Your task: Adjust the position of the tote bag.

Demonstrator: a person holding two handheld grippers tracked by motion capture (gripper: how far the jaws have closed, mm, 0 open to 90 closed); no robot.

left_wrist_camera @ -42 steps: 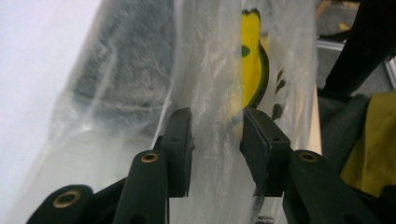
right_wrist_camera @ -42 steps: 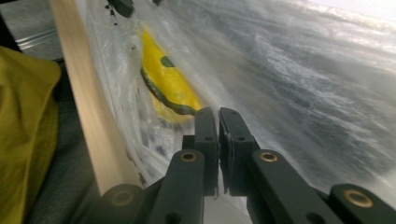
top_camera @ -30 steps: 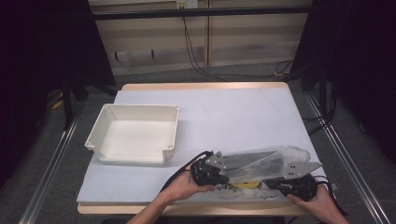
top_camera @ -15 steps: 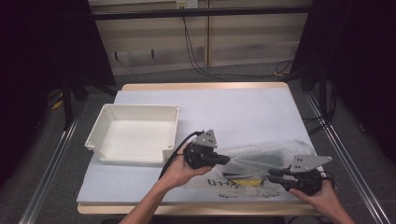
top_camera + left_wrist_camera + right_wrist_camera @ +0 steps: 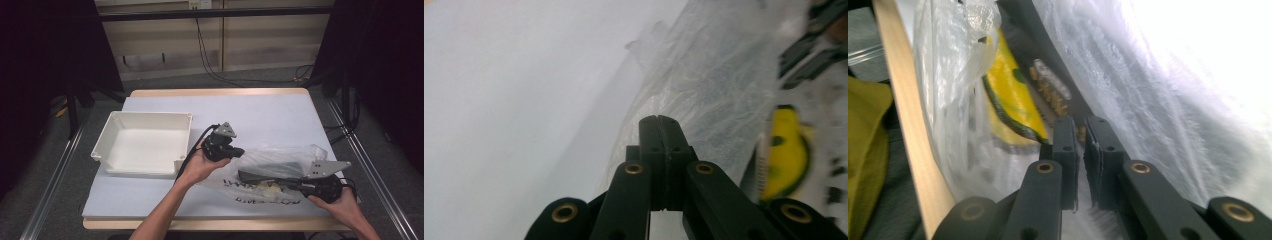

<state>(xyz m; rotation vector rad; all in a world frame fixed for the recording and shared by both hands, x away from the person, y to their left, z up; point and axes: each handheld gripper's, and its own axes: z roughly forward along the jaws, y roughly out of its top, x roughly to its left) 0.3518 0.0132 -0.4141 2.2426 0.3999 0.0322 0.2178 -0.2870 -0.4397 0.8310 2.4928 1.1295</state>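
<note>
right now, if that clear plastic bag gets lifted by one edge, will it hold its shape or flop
Probably flops: the clear plastic bag is thin and crumpled. It likely sags unevenly, since something yellow lies inside. The film looks glossy, so it may slip from the fingers.

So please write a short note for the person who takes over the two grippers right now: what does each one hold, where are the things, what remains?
Left gripper: jaws shut on the upper edge of the plastic bag, lifting it.
Right gripper: jaws nearly shut, pinching a thin fold of the bag's lower edge near the table's front edge.
The bag lies at the front right of the table; something yellow is inside.
The white tray sits at the left, empty.
Done: bag gripped on both edges. Left: probably open the bag and move its contents to the tray.
</note>
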